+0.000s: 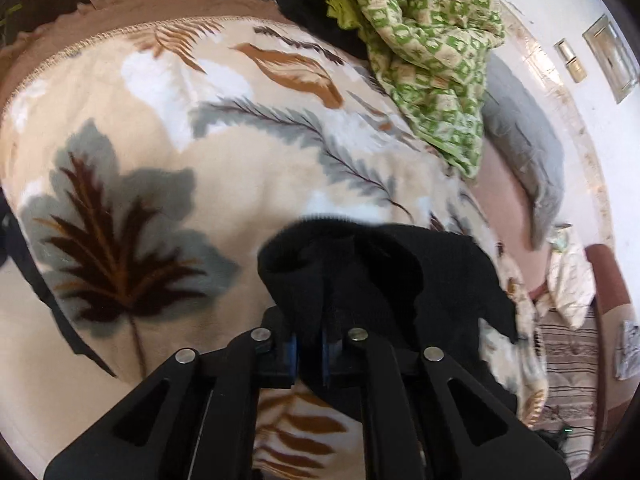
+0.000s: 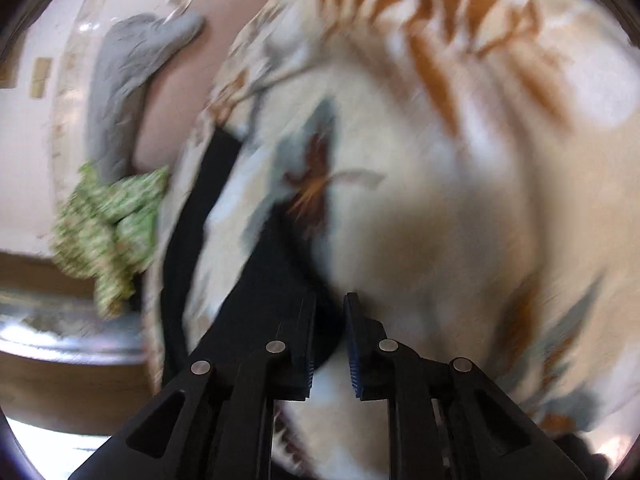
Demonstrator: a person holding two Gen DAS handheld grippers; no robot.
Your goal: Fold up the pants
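Observation:
The black pants lie bunched on a cream leaf-print blanket. My left gripper is shut on a fold of the pants and holds it just above the blanket. In the blurred right wrist view the pants run as a dark strip from the lower middle up to the left. My right gripper stands slightly apart with black cloth between its jaws, and I cannot tell if it grips the cloth.
A green patterned cloth is heaped at the blanket's far right, also in the right wrist view. A grey pillow lies beside it. A second black strip runs along the blanket's left side.

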